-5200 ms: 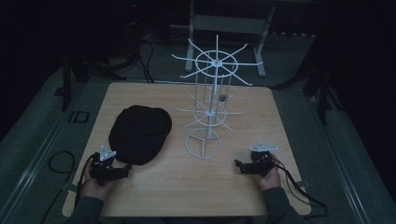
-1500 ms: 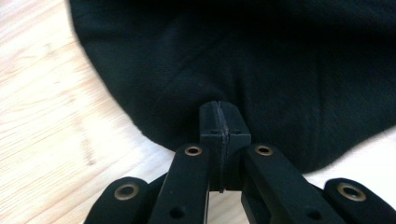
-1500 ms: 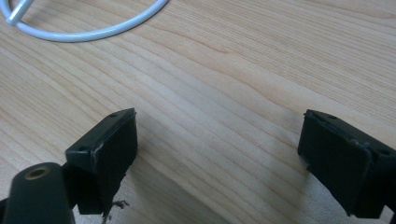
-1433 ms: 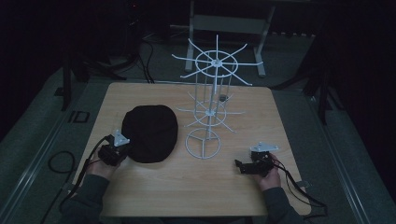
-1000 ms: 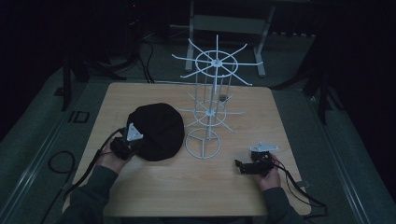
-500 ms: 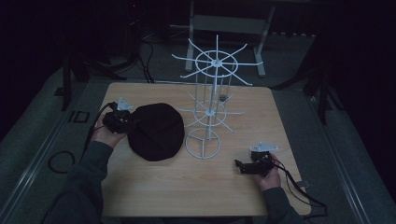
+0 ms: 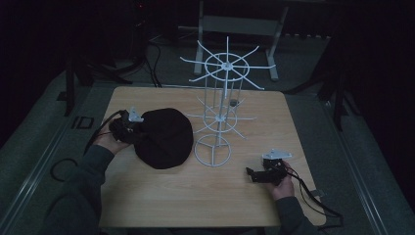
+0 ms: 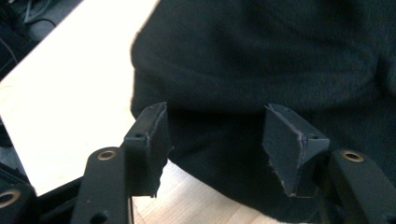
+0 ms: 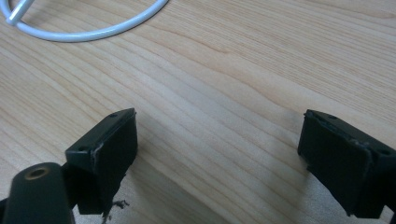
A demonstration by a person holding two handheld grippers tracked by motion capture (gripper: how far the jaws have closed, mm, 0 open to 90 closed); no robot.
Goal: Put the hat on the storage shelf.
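One black cap (image 7: 164, 137) lies straight ahead of the left gripper (image 8: 215, 140), its rim between jaws that have just been opening, pads clear of the cloth. One white wire rack (image 7: 220, 105) stands beyond the cap, and the right gripper (image 9: 217, 154) rests with jaws spread over bare table (image 7: 205, 196).

No lettering, label, brand, number or sign can be read anywhere; the black fabric cap (image 7: 164, 137) and pale wooden table (image 7: 195, 205) bear none.

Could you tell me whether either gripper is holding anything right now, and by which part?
Nothing is held: the left gripper stands open at the black hat's edge; the right gripper is open.
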